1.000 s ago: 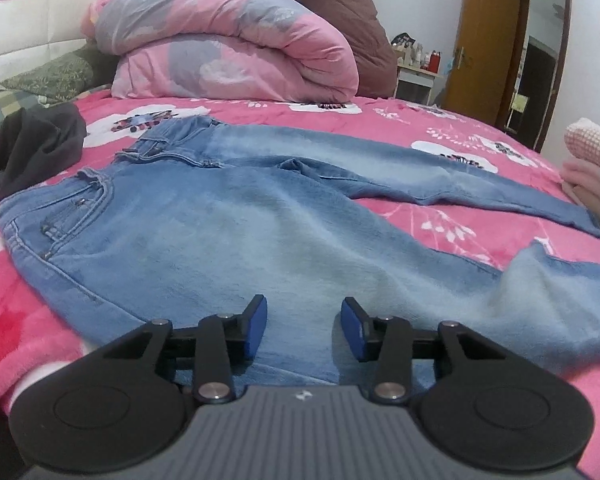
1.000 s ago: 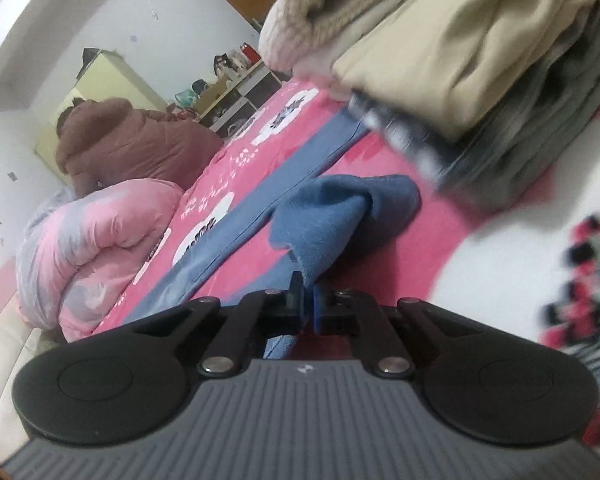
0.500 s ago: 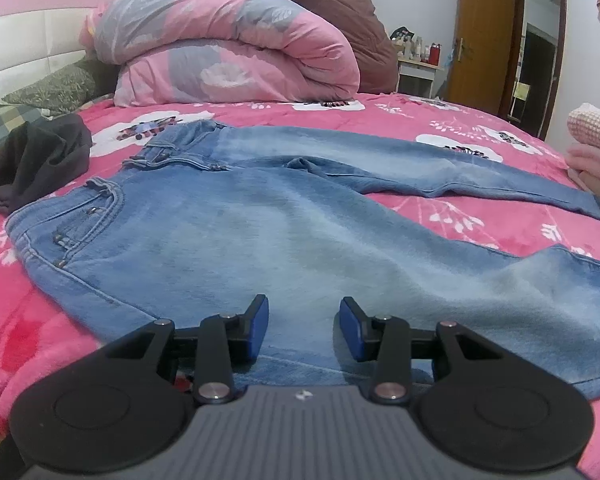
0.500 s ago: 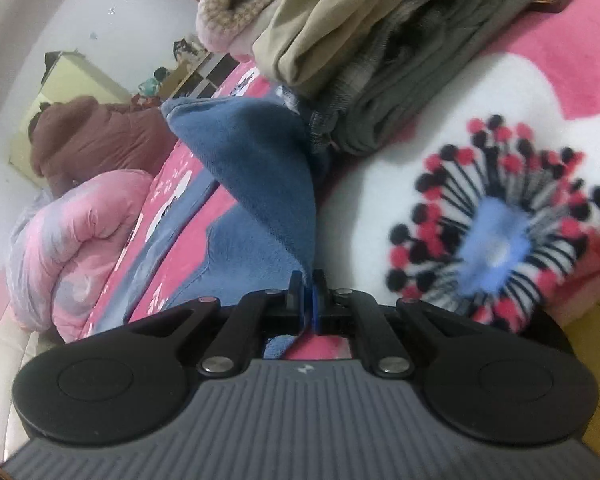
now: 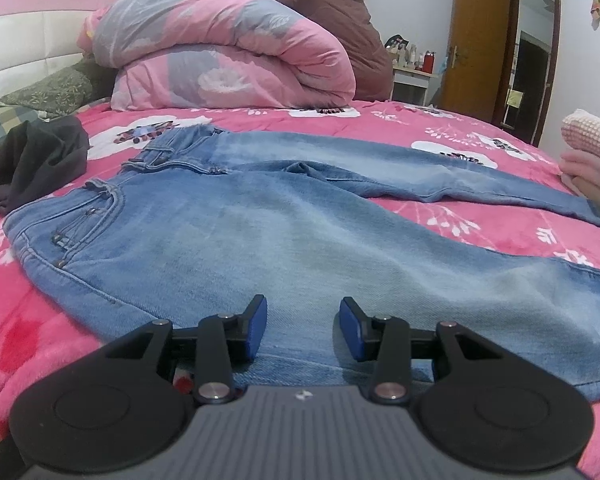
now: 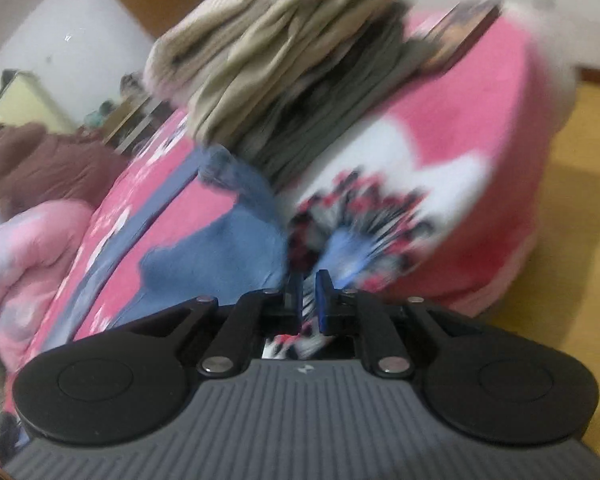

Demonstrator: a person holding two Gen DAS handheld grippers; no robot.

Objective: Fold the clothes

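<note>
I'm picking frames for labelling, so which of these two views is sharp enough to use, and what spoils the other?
Left wrist view: sharp, evenly lit, the jeans show stitching and pocket rivets clearly; only fisheye bending at the edges. Right wrist view: heavy motion blur smears the stack of folded clothes and the blanket pattern, though the right gripper itself stays crisp.
</note>
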